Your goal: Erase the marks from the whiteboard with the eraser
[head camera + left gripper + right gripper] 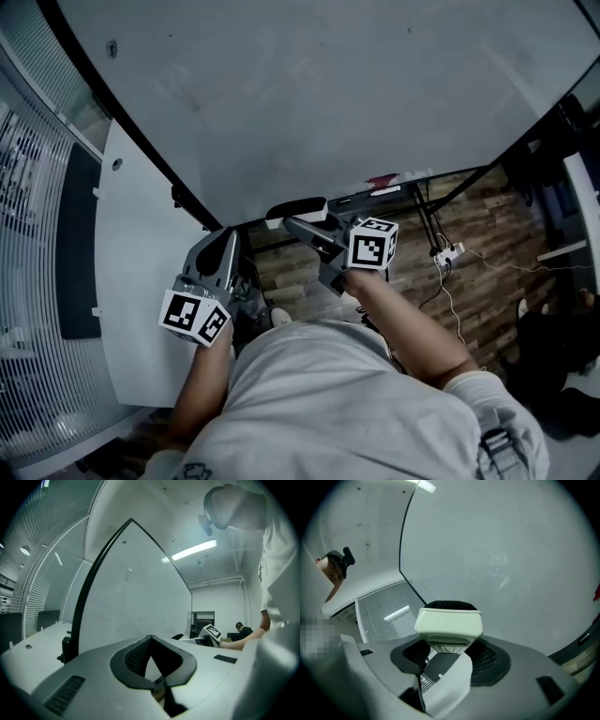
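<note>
White plastic on the back and black felt on the face: that is the block-shaped whiteboard eraser (449,623). It is clamped between the jaws of the right gripper (450,645), with the felt turned toward the large white, dark-framed whiteboard (511,536). In the head view the eraser (295,211) sits low, near the board's bottom edge. No view settles whether the felt is touching the surface or just off it. The left gripper (150,641) hangs beside the board's left frame with its jaws brought together on nothing, and appears to have no part in the wiping. As for progress, the whiteboard (328,84) looks almost entirely clean, with no bold writing or lines showing in any view. What is left, as far as can be made out, is a patch of faint grey smears (499,566) above and to the right of the eraser in the right gripper view, and possibly a pale ghosting toward the upper left in the head view, which is too dim to be sure of. My judgement is that the task is near its end. A few light passes over those traces would likely finish it, provided the eraser is raised from the low edge to reach them.
</note>
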Demonstrator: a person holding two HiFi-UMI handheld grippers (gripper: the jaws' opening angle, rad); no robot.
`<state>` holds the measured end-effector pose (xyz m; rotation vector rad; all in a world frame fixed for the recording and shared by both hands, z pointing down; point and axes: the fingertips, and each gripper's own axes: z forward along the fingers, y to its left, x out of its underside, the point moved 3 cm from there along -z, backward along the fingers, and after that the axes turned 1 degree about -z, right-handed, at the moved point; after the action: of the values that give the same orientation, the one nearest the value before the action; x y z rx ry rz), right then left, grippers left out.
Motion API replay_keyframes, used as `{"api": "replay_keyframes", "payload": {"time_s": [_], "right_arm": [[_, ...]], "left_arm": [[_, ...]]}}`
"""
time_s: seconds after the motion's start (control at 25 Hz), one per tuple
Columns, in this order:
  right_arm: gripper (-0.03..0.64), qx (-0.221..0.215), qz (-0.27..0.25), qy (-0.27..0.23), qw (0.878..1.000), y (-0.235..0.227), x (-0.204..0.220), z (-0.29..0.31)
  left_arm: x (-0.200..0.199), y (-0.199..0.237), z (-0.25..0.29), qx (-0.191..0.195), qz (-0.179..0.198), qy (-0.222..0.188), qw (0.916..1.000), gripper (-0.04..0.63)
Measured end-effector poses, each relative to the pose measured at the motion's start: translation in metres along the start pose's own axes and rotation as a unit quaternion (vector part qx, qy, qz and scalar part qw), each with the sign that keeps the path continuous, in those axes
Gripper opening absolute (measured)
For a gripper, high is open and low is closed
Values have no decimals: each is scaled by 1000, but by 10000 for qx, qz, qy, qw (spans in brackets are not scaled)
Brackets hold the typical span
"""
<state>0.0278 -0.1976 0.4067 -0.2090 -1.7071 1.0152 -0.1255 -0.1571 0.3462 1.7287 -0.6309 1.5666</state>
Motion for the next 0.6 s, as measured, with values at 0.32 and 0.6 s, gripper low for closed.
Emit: {"api": "replay_keyframes", "payload": {"time_s": [0.32,0.6], "right_arm": [[241,142,-286,182,9993,18,24,-98],[241,38,-242,79,9997,47,41,-184]], "left_arm": [[26,-90,12,141,-135,138,9997,8],[47,-173,2,181,-226,167,9994,8]]}}
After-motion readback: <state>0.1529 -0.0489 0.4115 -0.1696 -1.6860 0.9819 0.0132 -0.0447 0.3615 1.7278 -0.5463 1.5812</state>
